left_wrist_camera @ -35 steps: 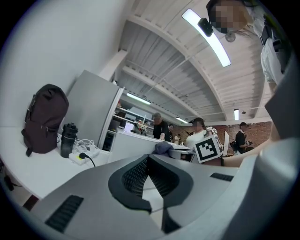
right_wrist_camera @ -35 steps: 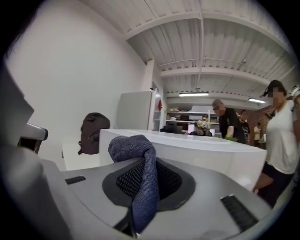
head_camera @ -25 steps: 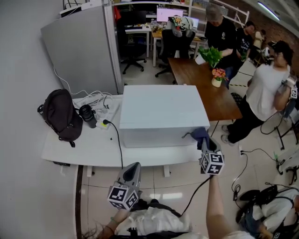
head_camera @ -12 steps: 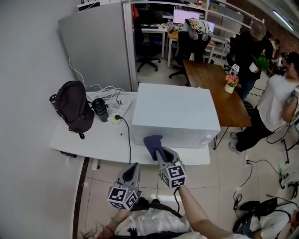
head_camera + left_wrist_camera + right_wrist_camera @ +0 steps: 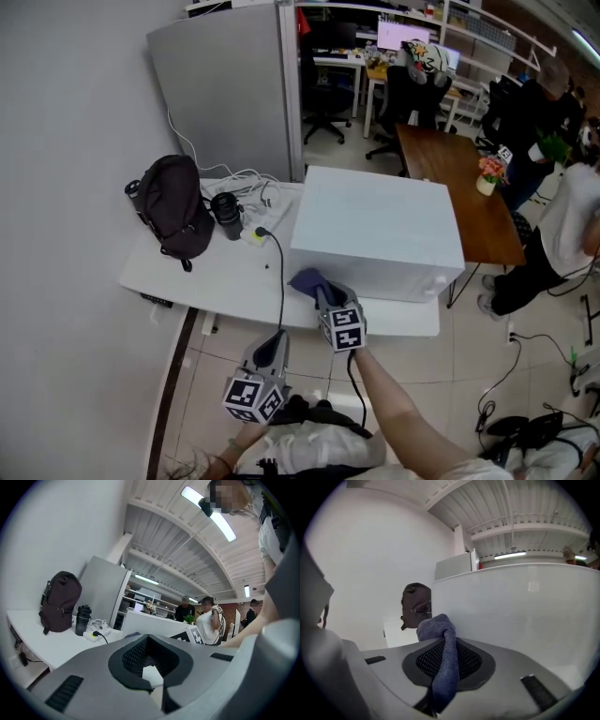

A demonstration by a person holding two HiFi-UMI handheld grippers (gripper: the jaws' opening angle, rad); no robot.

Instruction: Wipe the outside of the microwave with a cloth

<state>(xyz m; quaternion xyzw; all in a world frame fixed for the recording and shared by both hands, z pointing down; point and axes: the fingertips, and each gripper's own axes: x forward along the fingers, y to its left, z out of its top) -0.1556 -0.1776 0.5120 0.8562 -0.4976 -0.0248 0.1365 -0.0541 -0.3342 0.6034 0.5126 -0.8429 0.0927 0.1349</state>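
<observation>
microwave (image 5: pixel 375 225) near face lies just ahead of the right claw (image 5: pixel 322 293), clamped on the cloth (image 5: pixel 307 279) for wiping; left claw (image 5: pixel 273 345) hangs closed, empty.

The left tongs (image 5: pixel 153 688) fill the foreground, their grey jaws closed together with nothing between them. Beyond them a white worktop (image 5: pixel 37 641) carries a black backpack (image 5: pixel 58 602), a dark flask (image 5: pixel 83 619), a power strip (image 5: pixel 96 633) and the white microwave (image 5: pixel 150 622).

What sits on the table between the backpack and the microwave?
In the head view: a black flask, tangled white cables and a power strip with a black cord plugged in.
</observation>
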